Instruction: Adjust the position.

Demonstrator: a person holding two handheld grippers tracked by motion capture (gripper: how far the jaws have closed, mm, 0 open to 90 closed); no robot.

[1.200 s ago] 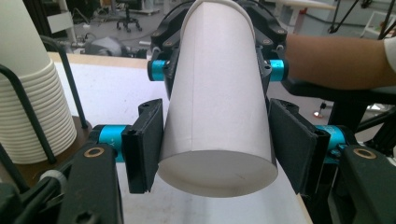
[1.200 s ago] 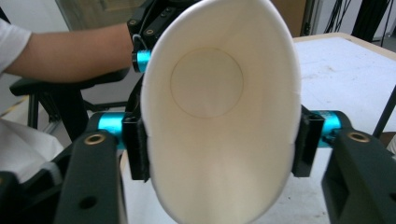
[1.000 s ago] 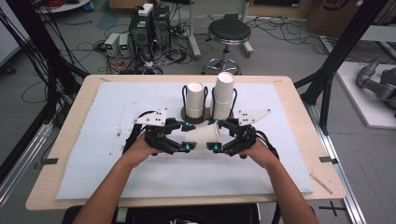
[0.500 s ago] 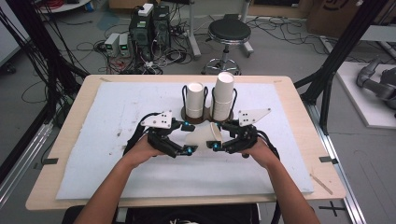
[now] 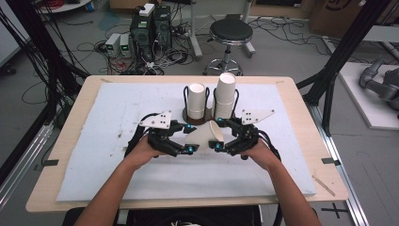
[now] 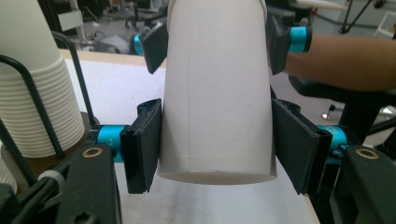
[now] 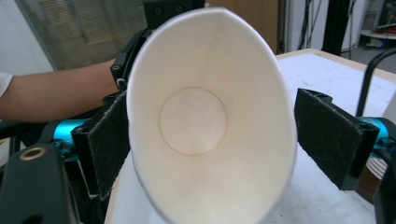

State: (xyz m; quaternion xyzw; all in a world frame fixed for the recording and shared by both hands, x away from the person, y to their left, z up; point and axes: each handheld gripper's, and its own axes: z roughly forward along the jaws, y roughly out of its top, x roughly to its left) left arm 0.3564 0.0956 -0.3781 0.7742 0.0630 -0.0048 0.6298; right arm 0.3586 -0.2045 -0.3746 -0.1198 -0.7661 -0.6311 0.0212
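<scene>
paper cup (image 5: 205, 133): on its side, held above the mat at table centre, long axis 3–9 o'clock, mouth toward 3 | left gripper (image 5: 187, 140): at 9, jaws narrowed onto base end | right gripper (image 5: 220, 135): at 3, rim squeezed oval, right pad apart | both equally near

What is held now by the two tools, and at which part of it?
One paper cup, lying sideways: the left tool grips its base end, while the right tool flanks its open rim, one pad clearly apart.
</scene>
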